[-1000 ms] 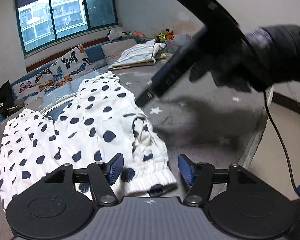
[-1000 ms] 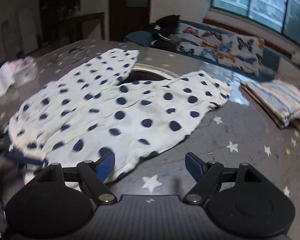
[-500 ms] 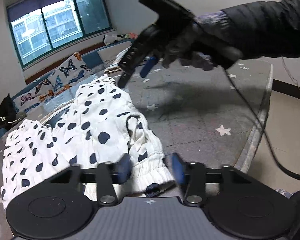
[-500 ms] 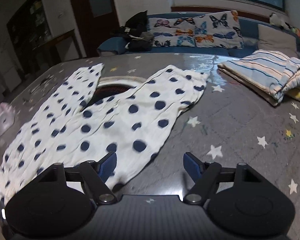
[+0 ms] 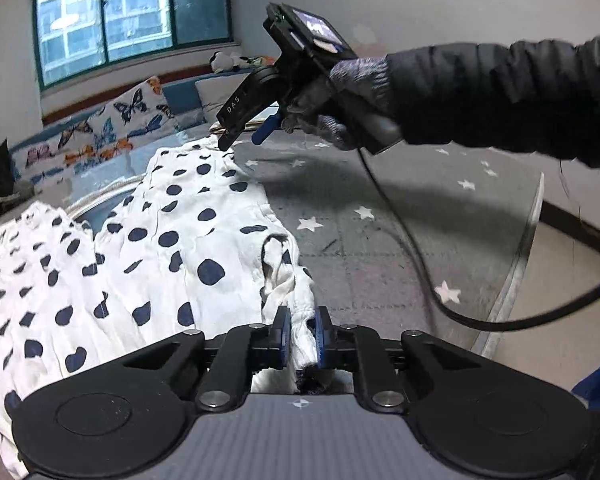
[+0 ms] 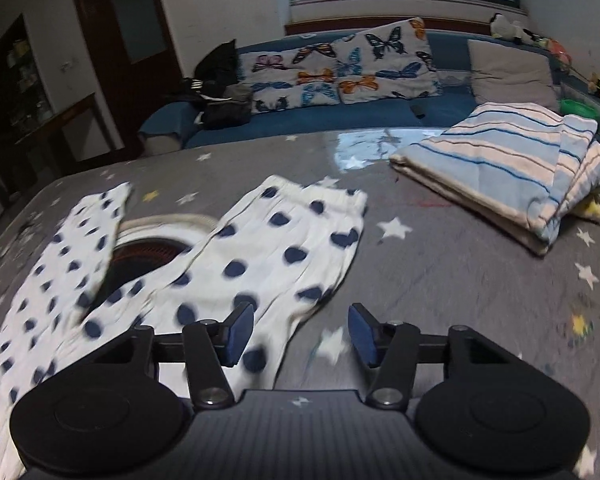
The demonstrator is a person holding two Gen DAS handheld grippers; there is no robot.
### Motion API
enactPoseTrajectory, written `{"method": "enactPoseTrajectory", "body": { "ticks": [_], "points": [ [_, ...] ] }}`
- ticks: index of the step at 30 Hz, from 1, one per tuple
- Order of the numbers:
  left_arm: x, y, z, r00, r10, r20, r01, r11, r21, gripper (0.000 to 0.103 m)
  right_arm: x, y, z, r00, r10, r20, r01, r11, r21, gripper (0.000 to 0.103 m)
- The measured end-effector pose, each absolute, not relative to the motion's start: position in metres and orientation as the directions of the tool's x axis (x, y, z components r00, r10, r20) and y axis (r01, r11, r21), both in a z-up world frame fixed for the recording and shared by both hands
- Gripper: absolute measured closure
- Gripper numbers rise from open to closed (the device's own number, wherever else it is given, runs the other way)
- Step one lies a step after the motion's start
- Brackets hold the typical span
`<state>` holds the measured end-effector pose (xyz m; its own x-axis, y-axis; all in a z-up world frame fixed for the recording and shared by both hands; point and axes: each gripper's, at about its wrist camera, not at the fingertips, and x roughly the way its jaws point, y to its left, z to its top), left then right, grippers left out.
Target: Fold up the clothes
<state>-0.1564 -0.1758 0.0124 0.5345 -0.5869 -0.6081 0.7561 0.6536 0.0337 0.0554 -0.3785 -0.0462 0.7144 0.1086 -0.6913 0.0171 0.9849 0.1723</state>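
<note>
White trousers with dark blue dots (image 5: 172,248) lie spread on the grey star-patterned table (image 5: 400,240). My left gripper (image 5: 301,336) is shut on the trousers' near waistband corner. In the left wrist view my right gripper (image 5: 244,136) hovers open above the far trouser leg's hem, held by a gloved hand. In the right wrist view the right gripper (image 6: 298,334) is open and empty above that leg (image 6: 276,248), with its hem ahead and the other leg (image 6: 72,248) at left.
A folded striped cloth (image 6: 512,168) lies on the table's far right. A blue sofa with butterfly cushions (image 6: 340,68) stands behind the table. A round dark opening (image 6: 148,252) shows between the trouser legs. The right gripper's cable (image 5: 412,264) hangs over the table's right edge.
My left gripper has closed on the waistband corner. My right gripper has moved away along the trouser leg toward its far hem, staying open.
</note>
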Motion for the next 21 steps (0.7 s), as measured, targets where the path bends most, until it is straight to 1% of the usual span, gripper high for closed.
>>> {"method": "enactPoseTrajectory", "body": {
  "ticks": [5,15,16,17,19,20,21],
  "points": [
    [-0.151,-0.169,0.018,0.523,-0.600,-0.606,0.741,0.671,-0.024,0.090,0.092,-0.385,-0.055,0.710,0.081,-0.699,0.050,0.985,0.165,0.052],
    [-0.137,-0.155,0.030,0.516,-0.613,-0.599,0.698,0.706,-0.120,0.090,0.150,-0.395,-0.073,0.707,0.051,-0.705,0.086,0.984,0.158,0.054],
    [-0.136,-0.153,0.031,0.514,-0.615,-0.597,0.694,0.708,-0.132,0.090,0.153,-0.395,-0.074,0.709,0.047,-0.703,0.087,0.984,0.154,0.056],
    [-0.134,-0.152,0.032,0.513,-0.618,-0.596,0.689,0.710,-0.143,0.090,0.155,-0.394,-0.074,0.711,0.042,-0.702,0.088,0.985,0.148,0.058],
    [-0.132,-0.149,0.033,0.510,-0.620,-0.596,0.683,0.713,-0.158,0.090,0.158,-0.394,-0.075,0.712,0.024,-0.702,0.093,0.987,0.128,0.071],
    [-0.131,-0.148,0.033,0.512,-0.618,-0.597,0.680,0.716,-0.158,0.090,0.159,-0.394,-0.075,0.713,0.019,-0.701,0.096,0.988,0.125,0.076],
    [-0.130,-0.147,0.033,0.514,-0.616,-0.597,0.678,0.718,-0.157,0.090,0.160,-0.395,-0.075,0.715,0.021,-0.699,0.098,0.987,0.130,0.087]
  ]
}}
